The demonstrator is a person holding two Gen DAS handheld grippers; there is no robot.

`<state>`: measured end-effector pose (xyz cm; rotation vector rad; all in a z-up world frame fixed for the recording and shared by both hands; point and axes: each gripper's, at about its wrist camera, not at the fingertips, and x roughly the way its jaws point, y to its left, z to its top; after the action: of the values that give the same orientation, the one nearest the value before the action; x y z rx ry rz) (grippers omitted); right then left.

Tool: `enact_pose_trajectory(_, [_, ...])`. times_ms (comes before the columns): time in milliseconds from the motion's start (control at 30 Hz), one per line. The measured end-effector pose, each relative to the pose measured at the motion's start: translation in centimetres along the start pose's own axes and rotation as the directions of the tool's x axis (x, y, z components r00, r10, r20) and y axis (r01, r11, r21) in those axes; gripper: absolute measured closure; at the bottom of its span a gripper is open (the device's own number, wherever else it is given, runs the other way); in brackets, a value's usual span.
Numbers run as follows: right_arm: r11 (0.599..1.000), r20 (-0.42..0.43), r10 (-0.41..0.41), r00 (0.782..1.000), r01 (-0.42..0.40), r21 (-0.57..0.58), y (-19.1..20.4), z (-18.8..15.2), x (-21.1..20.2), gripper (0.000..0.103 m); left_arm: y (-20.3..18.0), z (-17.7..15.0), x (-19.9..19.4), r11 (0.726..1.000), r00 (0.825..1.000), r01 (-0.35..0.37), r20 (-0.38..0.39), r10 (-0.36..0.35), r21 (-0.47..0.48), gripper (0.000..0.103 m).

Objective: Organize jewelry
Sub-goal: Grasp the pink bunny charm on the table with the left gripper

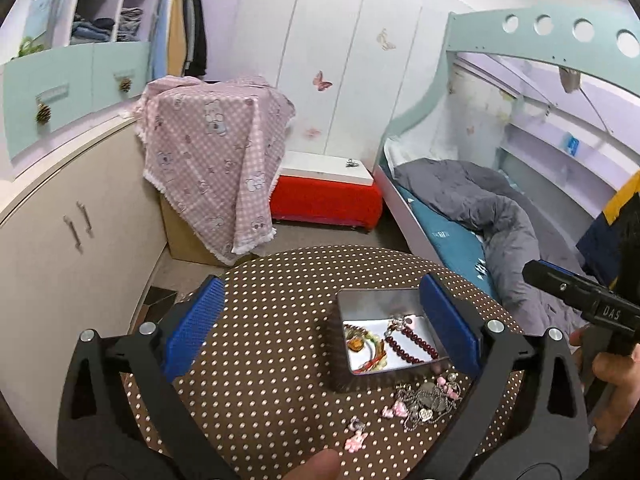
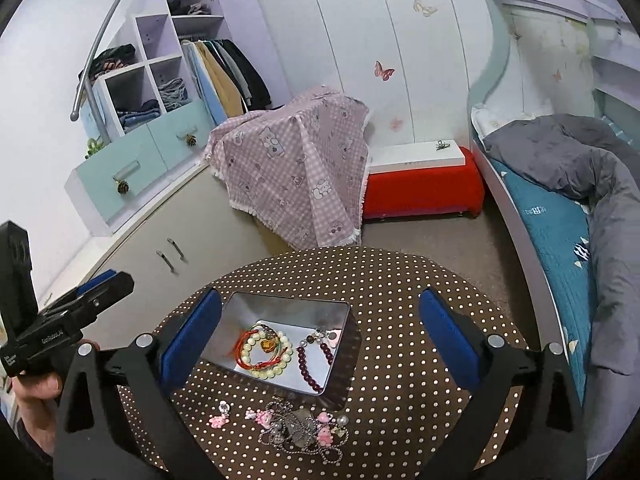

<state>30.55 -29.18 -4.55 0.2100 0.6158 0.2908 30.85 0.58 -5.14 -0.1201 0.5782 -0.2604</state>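
Two blue-padded black grippers, left (image 1: 320, 320) and right (image 2: 320, 332), hover spread wide and empty over a round brown polka-dot table (image 2: 400, 300) in a lilac bedroom, where an open rectangular metal tin (image 2: 280, 304) holds beaded bracelets (image 2: 266, 354), with a tangle of chain-and-charm jewelry (image 2: 298, 430) just beside it.

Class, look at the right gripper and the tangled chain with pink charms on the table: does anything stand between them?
Nothing visible does. The right gripper is open above the table, and the chain pile lies bare on the dotted cloth, just in front of the metal tin.
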Motion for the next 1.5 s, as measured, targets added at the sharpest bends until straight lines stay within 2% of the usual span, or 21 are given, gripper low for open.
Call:
enact_pose_trajectory(200, [1.0,0.021,0.005,1.0,-0.005,-0.014,0.8,-0.3,-1.5,0.008,0.8,-1.3,-2.1,0.999,0.999,-0.026,0.021,0.027,-0.019,0.007])
enact_pose_trajectory(333, [1.0,0.029,0.006,1.0,-0.005,-0.02,1.3,-0.7,-2.3,0.008,0.6,-2.2,-3.0,0.999,0.998,-0.053,0.028,0.053,0.0,0.007])
enact_pose_trajectory(600, [1.0,0.007,-0.005,1.0,0.005,-0.031,1.7,-2.2,-2.8,0.008,0.4,-4.3,-3.7,0.998,0.999,-0.053,0.004,0.053,0.035,0.007])
enact_pose_trajectory(933, [0.999,-0.056,-0.026,0.998,0.025,-0.02,0.8,-5.2,-2.7,0.008,-0.4,-8.1,-2.1,0.997,0.995,-0.021,-0.1,0.028,0.077,0.008])
enact_pose_trajectory(1367, [0.996,-0.203,-0.06,0.977,0.047,-0.071,0.2,-10.4,0.3,0.008,-2.1,-12.1,1.5,0.992,0.972,0.016,-0.235,0.014,0.125,0.008])
enact_pose_trajectory(1433, [0.996,-0.225,-0.042,0.973,0.023,-0.086,0.5,-11.2,0.7,0.01,-2.3,-12.3,2.0,0.991,0.969,0.021,-0.247,0.011,0.129,0.008])
enact_pose_trajectory(1500, [0.995,-0.249,-0.025,0.968,0.001,-0.097,0.8,-11.6,1.3,0.024,-2.6,-12.6,2.8,0.991,0.964,0.028,-0.265,0.008,0.133,0.012])
